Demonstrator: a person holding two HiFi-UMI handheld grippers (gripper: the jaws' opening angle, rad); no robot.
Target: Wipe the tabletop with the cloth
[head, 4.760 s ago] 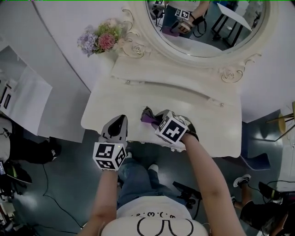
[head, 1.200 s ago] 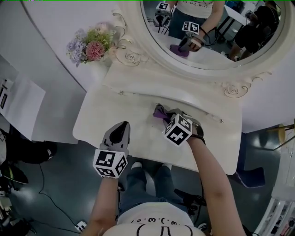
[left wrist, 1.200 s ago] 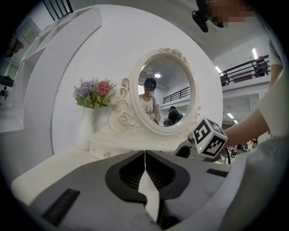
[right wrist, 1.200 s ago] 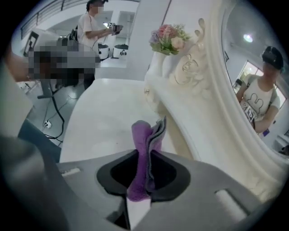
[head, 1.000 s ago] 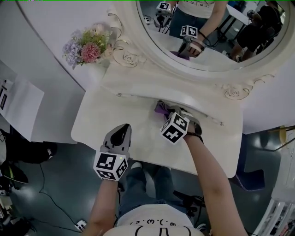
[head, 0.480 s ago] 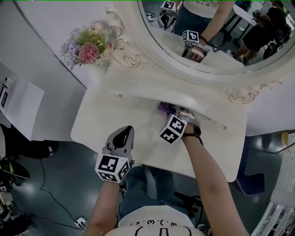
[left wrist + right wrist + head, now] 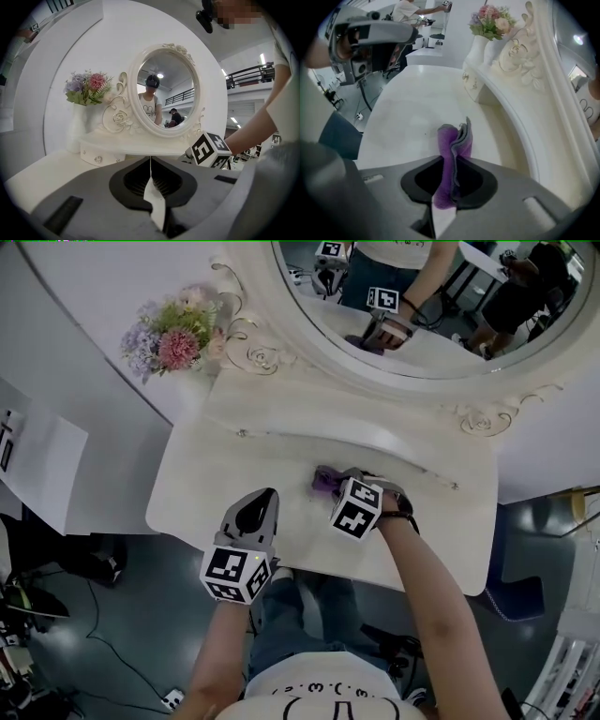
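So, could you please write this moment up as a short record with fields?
Setting: white table with an oval mirror at its back
Cloth: purple cloth, folded, on the tabletop near the middle
Right claw: right claw shut on the cloth
Left claw: left claw shut, nothing in it, near the table's front edge
Decor: flowers in a white vase at the back left
Task state: cloth gripped and appears to rest on the tabletop
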